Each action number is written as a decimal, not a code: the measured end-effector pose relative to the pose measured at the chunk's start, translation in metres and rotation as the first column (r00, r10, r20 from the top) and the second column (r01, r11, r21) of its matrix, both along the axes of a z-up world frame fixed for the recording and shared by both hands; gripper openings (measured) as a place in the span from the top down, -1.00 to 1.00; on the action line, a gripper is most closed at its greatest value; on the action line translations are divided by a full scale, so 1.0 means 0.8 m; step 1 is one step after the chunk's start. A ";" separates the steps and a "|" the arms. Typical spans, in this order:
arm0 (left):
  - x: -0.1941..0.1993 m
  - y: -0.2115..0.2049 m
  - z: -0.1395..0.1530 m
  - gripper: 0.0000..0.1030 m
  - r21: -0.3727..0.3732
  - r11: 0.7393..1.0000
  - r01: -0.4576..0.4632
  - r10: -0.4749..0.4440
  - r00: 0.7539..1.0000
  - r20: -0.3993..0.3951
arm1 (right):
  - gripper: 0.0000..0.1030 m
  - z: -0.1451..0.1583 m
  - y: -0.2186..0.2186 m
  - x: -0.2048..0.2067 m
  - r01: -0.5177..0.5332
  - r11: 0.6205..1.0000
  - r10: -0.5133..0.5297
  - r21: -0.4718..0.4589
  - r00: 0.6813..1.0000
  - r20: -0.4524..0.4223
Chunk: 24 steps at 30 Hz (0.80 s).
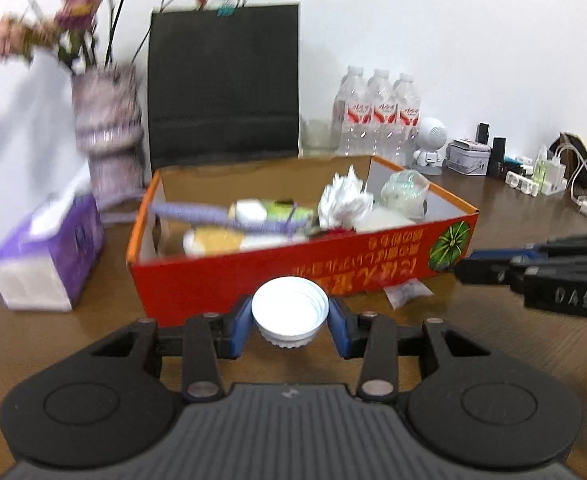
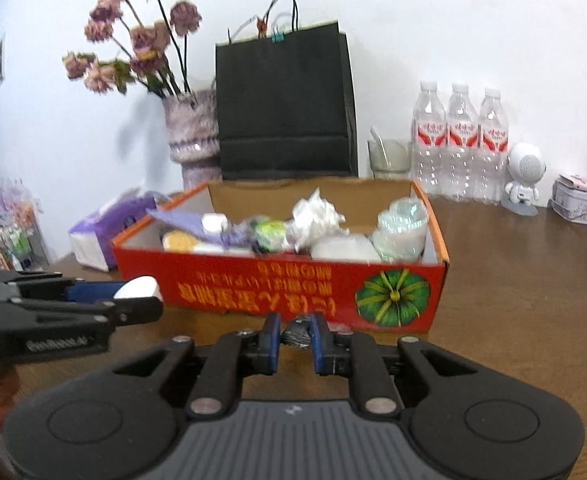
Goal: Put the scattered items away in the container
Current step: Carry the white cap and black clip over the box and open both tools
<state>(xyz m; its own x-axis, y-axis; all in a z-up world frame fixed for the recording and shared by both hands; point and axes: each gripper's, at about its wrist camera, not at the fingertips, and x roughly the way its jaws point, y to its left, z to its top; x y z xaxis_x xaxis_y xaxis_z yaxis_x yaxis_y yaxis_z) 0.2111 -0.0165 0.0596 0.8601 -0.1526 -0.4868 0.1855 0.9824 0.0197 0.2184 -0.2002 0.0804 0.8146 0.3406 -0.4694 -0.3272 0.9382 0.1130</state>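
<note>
The left gripper (image 1: 289, 316) clamps a round white plastic cap (image 1: 289, 307); the right gripper (image 2: 296, 334) pinches a small crumpled silvery wrapper (image 2: 296, 335). Just ahead of both stands the red cardboard box (image 2: 277, 288), already littered.

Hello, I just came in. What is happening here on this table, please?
A person is tidying small things into the red cardboard box with two hand-held grippers. The left gripper holds a white bottle cap in front of the box. The right gripper is shut on a small crumpled wrapper, also just in front of the box. Neither thing is in the box yet. It already contains crumpled paper and other bits.
</note>
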 end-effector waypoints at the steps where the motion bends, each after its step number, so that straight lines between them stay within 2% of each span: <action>1: 0.002 -0.001 0.005 0.20 -0.009 1.000 0.006 -0.006 1.000 0.002 | 0.71 0.006 -0.001 0.000 0.001 1.000 -0.001 0.003 1.000 0.012; 7: 0.024 -0.005 0.040 0.20 -0.044 0.999 -0.002 0.005 0.998 0.055 | 0.71 0.048 0.001 0.020 0.015 1.000 -0.016 0.012 0.996 0.085; 12: 0.060 -0.002 0.052 0.20 -0.112 0.993 -0.046 0.054 0.996 0.069 | 0.71 0.066 0.011 0.057 0.038 0.999 -0.041 0.029 0.993 0.109; 17: 0.100 0.018 0.051 0.20 -0.170 0.978 -0.124 0.134 0.990 0.049 | 0.71 0.063 0.018 0.096 0.088 0.995 -0.092 0.044 0.990 0.106; 24: 0.139 0.041 0.044 0.20 -0.175 0.970 -0.170 0.177 0.984 0.023 | 0.71 0.043 0.016 0.149 0.091 0.994 -0.093 0.054 0.994 0.049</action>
<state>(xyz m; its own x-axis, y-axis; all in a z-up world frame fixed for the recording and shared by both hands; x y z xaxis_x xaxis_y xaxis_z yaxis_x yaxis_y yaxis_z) 0.3221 0.0161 0.0946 0.8982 -0.0781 -0.4327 0.0146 0.9889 -0.1481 0.3378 -0.1876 0.1145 0.8661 0.2860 -0.4101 -0.2463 0.9579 0.1478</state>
